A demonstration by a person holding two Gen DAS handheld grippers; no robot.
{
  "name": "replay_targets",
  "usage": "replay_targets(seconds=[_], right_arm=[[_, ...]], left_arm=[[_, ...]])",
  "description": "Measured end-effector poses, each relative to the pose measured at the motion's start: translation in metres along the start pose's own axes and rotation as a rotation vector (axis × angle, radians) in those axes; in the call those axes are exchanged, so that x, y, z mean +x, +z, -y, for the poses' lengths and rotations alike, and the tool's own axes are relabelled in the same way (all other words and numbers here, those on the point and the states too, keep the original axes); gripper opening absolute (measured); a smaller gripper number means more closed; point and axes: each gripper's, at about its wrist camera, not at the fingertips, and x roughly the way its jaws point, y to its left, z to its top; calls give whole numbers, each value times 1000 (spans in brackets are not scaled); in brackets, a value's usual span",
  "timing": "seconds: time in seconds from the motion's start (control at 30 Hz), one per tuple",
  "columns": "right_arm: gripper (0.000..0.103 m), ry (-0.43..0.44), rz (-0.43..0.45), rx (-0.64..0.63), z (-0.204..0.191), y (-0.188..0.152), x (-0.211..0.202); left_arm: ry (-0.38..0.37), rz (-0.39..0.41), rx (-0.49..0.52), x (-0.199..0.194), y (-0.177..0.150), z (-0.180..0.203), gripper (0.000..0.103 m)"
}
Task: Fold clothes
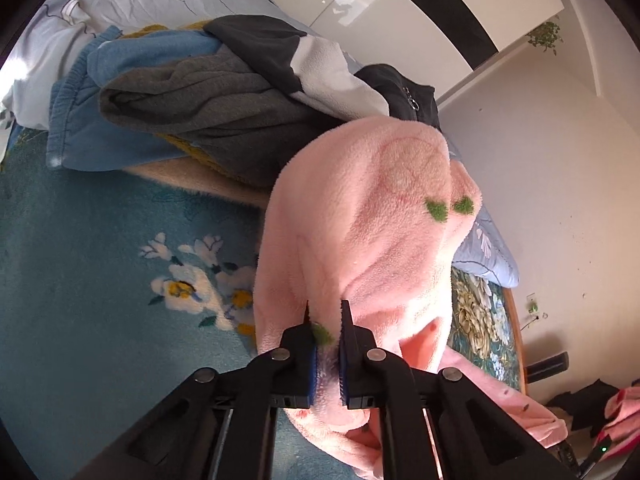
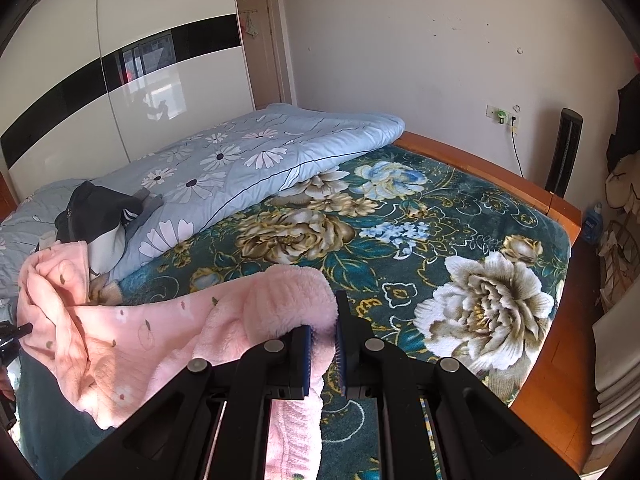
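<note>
Plush floral bed blanket (image 2: 460,248), teal, fills right-wrist frame centre. Pink fleece garment (image 1: 360,240), fuzzy, small green motifs, draped lower centre to lower left. Left gripper (image 1: 326,320) pinches its fold; right gripper (image 2: 324,320) clamps a thick fluffy edge. No readable text.

A pink fleece garment (image 1: 368,216), dotted with small green leaf marks, is hanging bunched in the centre of the left wrist view. In the right wrist view it is stretching across the lower left (image 2: 132,332), its fluffy edge curling at centre. A heap of grey, blue and black-and-white clothes (image 1: 192,96) is lying crumpled at upper left.
</note>
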Motion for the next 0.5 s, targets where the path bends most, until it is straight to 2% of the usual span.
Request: replay_targets(seconds=[0.17,0.3,0.43,0.5], right_arm=[[10,15,34,-15,-4,1,-20],[10,36,54,-20,-6,1,-32],[10,87,42,-7,-12,1,-29],[10,111,38,-13,-23,0,-25]], left_arm=[[-29,153,42,-64,-5,4,5],[-80,306,93,-149,-21,2,5],[-82,488,178,-249,-48,3,5],[-50,576,218,-294,-62,4,5]])
